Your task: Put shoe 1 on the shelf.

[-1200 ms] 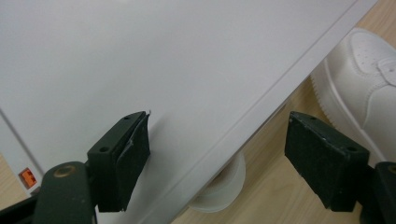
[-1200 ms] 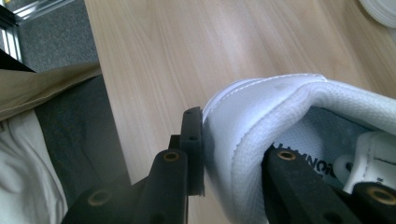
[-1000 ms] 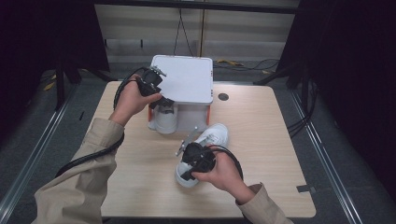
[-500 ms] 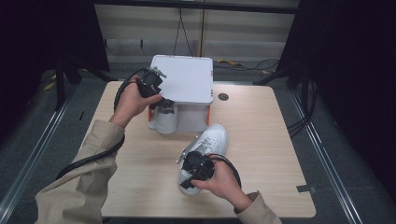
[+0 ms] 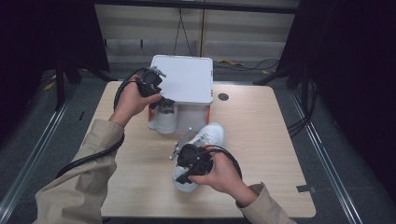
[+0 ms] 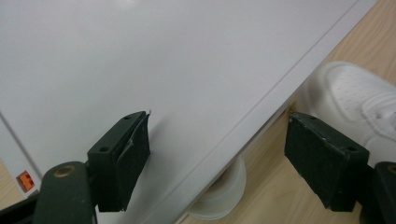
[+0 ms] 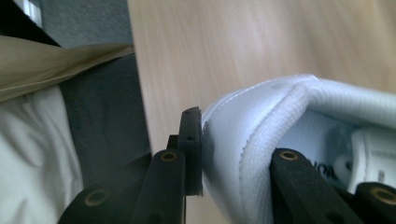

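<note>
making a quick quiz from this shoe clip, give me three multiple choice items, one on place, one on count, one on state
1. Where is the left claw?
A. over the white box's near left corner
B. on the floor
C. inside the nearer shoe

2. How many white shoes are on the table?
A. one
B. two
C. four

3. What is the right claw doing?
A. hanging open in the air
B. shut on the nearer shoe's heel collar
C. shut on a cable

Answers: 1 A, the high view shows it at that corner of the white box. 2 B, the nearer shoe lies mid-table and the farther shoe stands against the box. 3 B, the right gripper view shows a jaw on each side of the collar.
</note>
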The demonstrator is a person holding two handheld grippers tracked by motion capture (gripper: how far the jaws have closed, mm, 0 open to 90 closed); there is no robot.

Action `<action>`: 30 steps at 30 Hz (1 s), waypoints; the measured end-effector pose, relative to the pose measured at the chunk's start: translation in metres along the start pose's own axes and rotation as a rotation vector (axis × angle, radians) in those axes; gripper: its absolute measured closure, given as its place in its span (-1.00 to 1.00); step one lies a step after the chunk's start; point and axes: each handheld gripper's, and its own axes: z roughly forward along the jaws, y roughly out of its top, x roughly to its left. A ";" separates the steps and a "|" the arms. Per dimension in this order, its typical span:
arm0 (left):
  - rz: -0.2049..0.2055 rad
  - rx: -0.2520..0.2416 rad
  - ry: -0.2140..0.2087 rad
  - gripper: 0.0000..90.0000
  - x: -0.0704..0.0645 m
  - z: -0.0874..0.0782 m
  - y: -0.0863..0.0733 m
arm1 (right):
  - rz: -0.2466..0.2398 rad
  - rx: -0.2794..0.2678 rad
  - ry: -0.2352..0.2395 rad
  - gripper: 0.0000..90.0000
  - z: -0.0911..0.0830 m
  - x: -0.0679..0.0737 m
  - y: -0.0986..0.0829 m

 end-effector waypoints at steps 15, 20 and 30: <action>0.005 -0.021 -0.006 -0.50 0.001 -0.001 -0.003 | -0.148 0.046 -0.023 0.63 0.010 -0.019 0.032; 0.001 -0.019 -0.011 -0.48 0.002 -0.001 -0.003 | -0.194 0.052 -0.021 0.63 0.013 -0.028 0.039; -0.001 -0.005 -0.016 -0.46 0.003 -0.001 -0.001 | -0.225 0.080 -0.033 0.60 0.022 -0.053 0.041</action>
